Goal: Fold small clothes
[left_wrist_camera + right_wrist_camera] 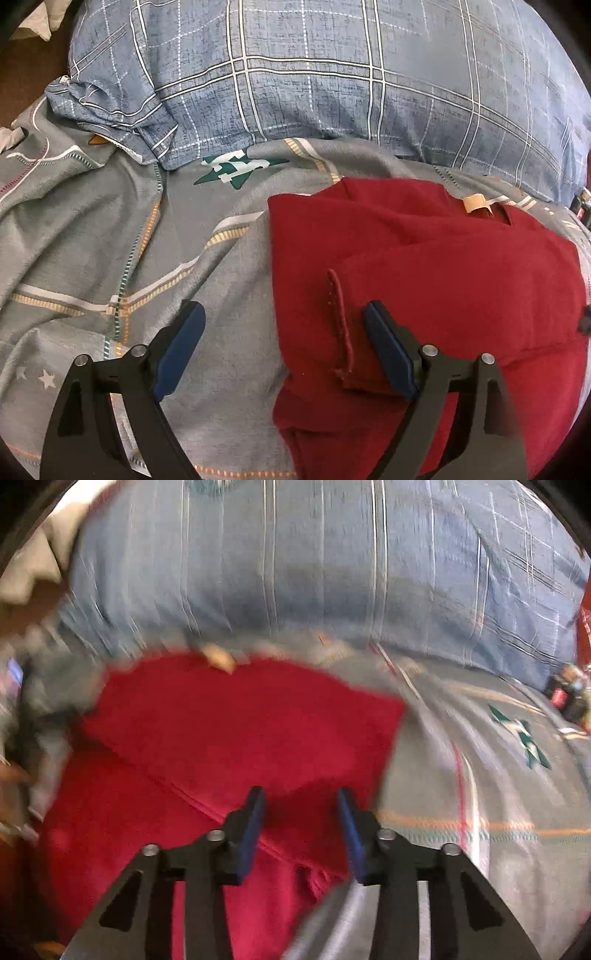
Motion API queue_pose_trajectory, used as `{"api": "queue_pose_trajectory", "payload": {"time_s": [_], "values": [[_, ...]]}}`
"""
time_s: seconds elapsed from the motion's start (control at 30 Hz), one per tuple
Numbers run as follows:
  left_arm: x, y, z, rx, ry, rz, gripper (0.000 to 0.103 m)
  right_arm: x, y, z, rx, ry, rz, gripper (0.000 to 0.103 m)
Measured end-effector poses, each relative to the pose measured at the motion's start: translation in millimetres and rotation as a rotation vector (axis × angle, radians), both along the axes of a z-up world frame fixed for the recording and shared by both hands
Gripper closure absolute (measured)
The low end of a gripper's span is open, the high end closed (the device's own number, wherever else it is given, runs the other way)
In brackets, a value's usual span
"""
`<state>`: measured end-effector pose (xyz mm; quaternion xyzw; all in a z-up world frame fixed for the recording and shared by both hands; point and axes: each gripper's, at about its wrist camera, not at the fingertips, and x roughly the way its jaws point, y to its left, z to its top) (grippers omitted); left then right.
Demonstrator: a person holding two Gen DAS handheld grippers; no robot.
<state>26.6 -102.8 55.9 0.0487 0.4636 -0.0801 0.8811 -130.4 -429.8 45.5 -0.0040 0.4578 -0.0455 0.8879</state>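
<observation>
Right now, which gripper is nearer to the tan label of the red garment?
Cannot tell: each view shows only its own gripper. The left gripper, open, straddles the red garment edge; the right gripper, open, hovers over it. The tan label lies beyond both.

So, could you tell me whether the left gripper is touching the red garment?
Cannot tell. In the left wrist view the open left gripper straddles the red garment edge, but whether its fingers press the cloth or hover above isn't plain.

Home bedroom: bed under grey patterned sheet (110, 229) with stars and stripes, blue plaid pillow (332, 81) at head, red garment (424, 277) lying folded on the sheet.
</observation>
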Motion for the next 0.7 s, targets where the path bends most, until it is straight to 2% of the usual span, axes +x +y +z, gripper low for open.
{"api": "queue_pose_trajectory", "payload": {"time_s": [0.03,0.07,0.1,0.17,0.27,0.4,0.57,0.7], "values": [[1,0,0,-0.002,0.002,0.001,0.014,-1,-6,-12,-0.028,0.028,-0.024,0.058],[1,1,-1,-0.007,0.003,0.003,0.014,-7,-15,-12,0.023,-0.006,-0.047,0.055],[1,2,-1,-0.012,0.005,0.006,0.014,-9,-21,-12,0.055,-0.004,-0.067,0.053],[0,3,1,-0.017,0.002,0.016,0.015,-13,-28,-7,0.095,-0.004,-0.097,0.052],[-4,3,5,-0.013,-0.016,0.015,0.015,-21,-20,9,0.045,-0.030,-0.093,0.050],[-8,0,5,0.000,-0.025,0.005,0.015,-25,2,28,0.043,-0.097,-0.052,0.050],[-7,1,2,-0.011,-0.016,0.012,0.014,-9,28,14,0.038,-0.102,-0.002,0.051],[-5,2,2,-0.018,-0.009,0.010,0.014,0,20,-10,0.063,-0.057,-0.039,0.052]]}}
